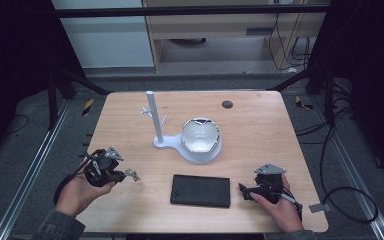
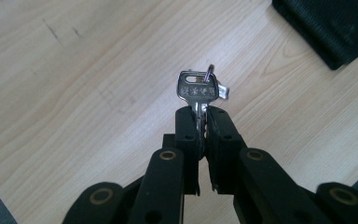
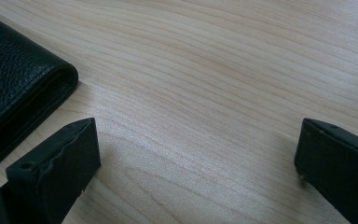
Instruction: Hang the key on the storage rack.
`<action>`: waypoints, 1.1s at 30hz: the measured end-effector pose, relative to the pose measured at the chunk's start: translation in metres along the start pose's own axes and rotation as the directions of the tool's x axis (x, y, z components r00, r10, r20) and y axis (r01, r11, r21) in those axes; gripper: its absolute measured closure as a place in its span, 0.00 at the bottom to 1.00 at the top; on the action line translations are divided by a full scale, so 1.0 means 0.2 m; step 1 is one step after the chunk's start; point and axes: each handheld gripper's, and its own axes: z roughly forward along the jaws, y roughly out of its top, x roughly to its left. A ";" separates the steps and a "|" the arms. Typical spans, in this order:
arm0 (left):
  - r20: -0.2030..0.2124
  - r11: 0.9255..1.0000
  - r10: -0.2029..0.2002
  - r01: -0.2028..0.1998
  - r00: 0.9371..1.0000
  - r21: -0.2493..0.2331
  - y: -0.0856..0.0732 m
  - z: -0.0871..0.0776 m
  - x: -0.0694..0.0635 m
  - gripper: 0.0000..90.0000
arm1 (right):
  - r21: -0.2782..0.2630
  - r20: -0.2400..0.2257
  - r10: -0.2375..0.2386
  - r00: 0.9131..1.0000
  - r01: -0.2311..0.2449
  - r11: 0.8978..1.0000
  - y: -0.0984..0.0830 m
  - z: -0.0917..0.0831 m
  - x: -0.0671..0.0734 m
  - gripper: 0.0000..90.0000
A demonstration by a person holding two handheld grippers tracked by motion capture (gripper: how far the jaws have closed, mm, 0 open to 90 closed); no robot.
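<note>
Both grippers are black, each topped by a grey three-cornered plate: the left gripper (image 1: 114, 172) and the right gripper (image 1: 244, 190). Black cables trail from them. The left one's jaw links carry brass-coloured rivets, and its pads are flat black blocks. The sleeves are grey-green.

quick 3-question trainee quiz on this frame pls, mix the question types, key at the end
1. True or false: the left gripper is shut on the key.
2. Which thing lies nearest the right gripper? A) white stand B) black wallet C) white bowl
3. Fill in: the right gripper's jaws stand ____ with bare table between them.

Key: 1 true; 2 B; 3 open
</note>
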 end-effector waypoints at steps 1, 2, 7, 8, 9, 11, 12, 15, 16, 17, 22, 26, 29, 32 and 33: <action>-0.002 1.000 0.000 0.000 1.000 -0.004 0.01 -0.02 0.00 0.93 | 0.000 0.000 0.000 1.000 0.000 1.000 0.00 0.00 0.00 0.00; -0.010 1.000 0.002 -0.002 1.000 -0.010 0.04 -0.04 0.01 0.93 | 0.000 0.000 0.000 1.000 0.000 1.000 0.00 0.00 0.00 0.00; -0.013 0.999 -0.008 0.008 1.000 -0.038 0.10 -0.11 0.05 0.93 | 0.000 0.000 -0.001 1.000 0.001 1.000 0.00 0.00 0.00 0.00; -0.013 0.999 -0.009 0.008 1.000 -0.042 0.11 -0.12 0.05 0.93 | 0.000 0.000 0.000 1.000 0.000 1.000 0.00 0.00 0.00 0.00; -0.014 0.999 -0.008 0.008 1.000 -0.045 0.13 -0.14 0.06 0.93 | 0.000 0.000 -0.001 1.000 0.001 1.000 0.00 0.00 0.00 0.00; -0.021 0.999 -0.005 0.004 1.000 -0.054 0.16 -0.17 0.07 0.93 | 0.000 0.000 0.000 1.000 0.000 1.000 0.00 0.00 0.00 0.00; -0.025 0.998 -0.006 0.004 1.000 -0.058 0.18 -0.18 0.07 0.93 | 0.000 0.000 0.000 1.000 0.000 1.000 0.00 0.00 0.00 0.00; -0.036 0.998 0.003 -0.005 0.999 -0.064 0.23 -0.23 0.08 0.93 | 0.000 0.000 -0.001 1.000 0.001 1.000 0.00 0.00 0.00 0.00; -0.037 0.998 0.010 -0.013 0.999 -0.066 0.27 -0.25 0.08 0.93 | 0.000 0.000 0.000 1.000 0.000 1.000 0.00 0.00 0.00 0.00; -0.037 0.998 0.010 -0.013 0.999 -0.066 0.27 -0.25 0.08 0.93 | 0.000 0.000 0.000 1.000 0.000 1.000 0.00 0.00 0.00 0.00; -0.041 0.997 0.008 -0.012 0.999 -0.080 0.34 -0.31 0.11 0.93 | 0.001 0.001 -0.003 1.000 0.003 1.000 0.00 0.00 0.00 0.00; -0.046 0.996 0.009 -0.013 0.999 -0.084 0.38 -0.35 0.12 0.93 | 0.001 0.001 -0.003 1.000 0.003 1.000 0.00 0.00 0.00 0.00; -0.051 0.995 0.008 -0.013 0.999 -0.095 0.41 -0.38 0.14 0.93 | 0.001 0.001 -0.004 1.000 0.004 1.000 0.00 0.00 0.00 0.00; -0.058 0.995 0.009 -0.014 0.998 -0.098 0.44 -0.41 0.14 0.93 | 0.001 0.001 -0.005 1.000 0.005 1.000 0.00 0.00 0.00 0.00; -0.058 0.995 0.009 -0.014 0.998 -0.098 0.44 -0.41 0.14 0.93 | 0.001 0.001 -0.005 1.000 0.005 1.000 0.00 0.00 0.00 0.00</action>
